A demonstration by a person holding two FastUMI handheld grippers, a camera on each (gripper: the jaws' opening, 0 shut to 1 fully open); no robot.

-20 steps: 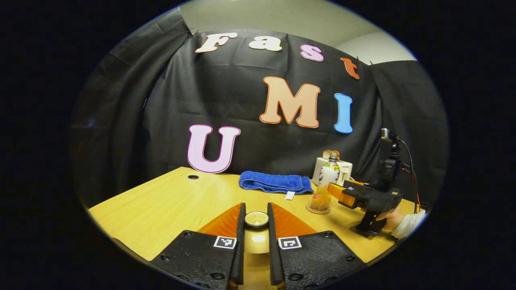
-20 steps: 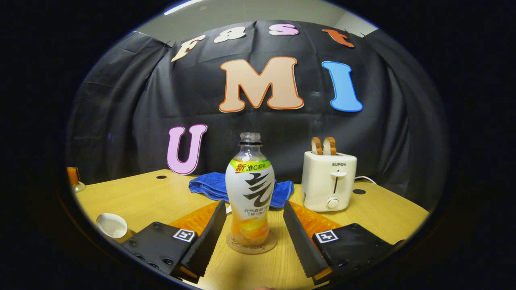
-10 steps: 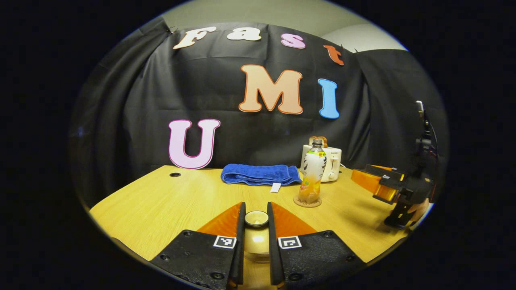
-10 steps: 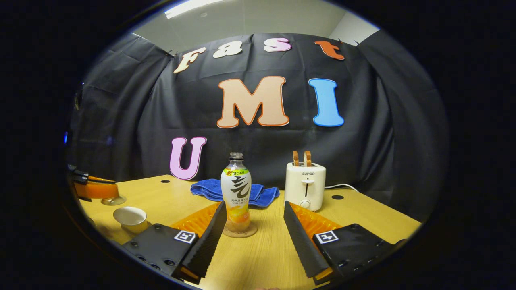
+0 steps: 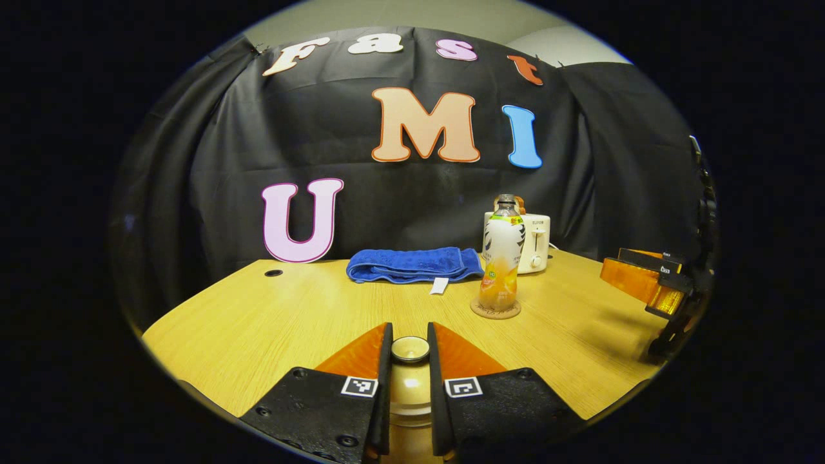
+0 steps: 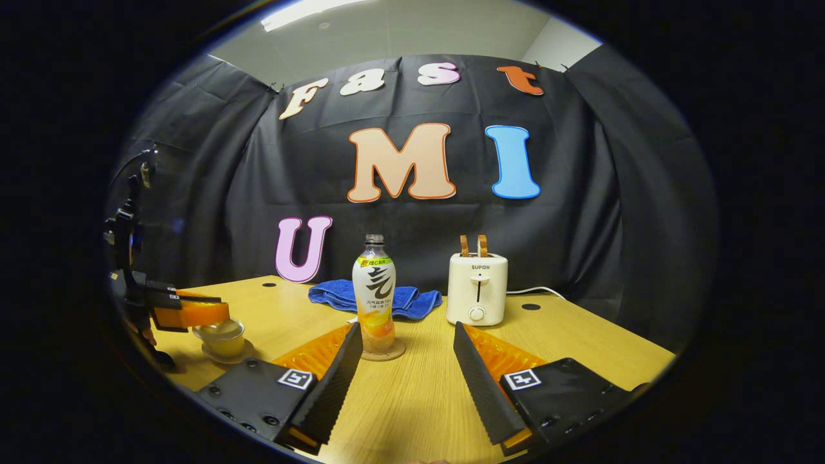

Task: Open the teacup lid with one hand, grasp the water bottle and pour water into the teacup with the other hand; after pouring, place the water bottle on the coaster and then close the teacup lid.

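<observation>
My left gripper point(image 5: 409, 338) is shut on the round knob of the teacup lid point(image 5: 410, 349), with the glassy lid body below between its fingers. In the right gripper view that left gripper point(image 6: 216, 314) holds the lid right over the small teacup point(image 6: 222, 335) on its saucer; I cannot tell if lid and cup touch. The water bottle point(image 5: 499, 261), with orange liquid at its bottom, stands upright on the round coaster point(image 5: 495, 310). My right gripper point(image 6: 403, 364) is open, drawn back from the bottle point(image 6: 375, 290), which stands just beyond its fingertips on the coaster point(image 6: 385, 352).
A folded blue towel point(image 5: 412, 264) lies at the back of the wooden table point(image 5: 290, 316). A white toaster point(image 6: 477, 290) with two slices of bread stands right of the bottle. The right gripper point(image 5: 644, 283) hovers at the table's right edge.
The right gripper has pulled back from the bottle, which stays on the coaster. The left gripper has carried the lid over the teacup, which earlier stood uncovered.
</observation>
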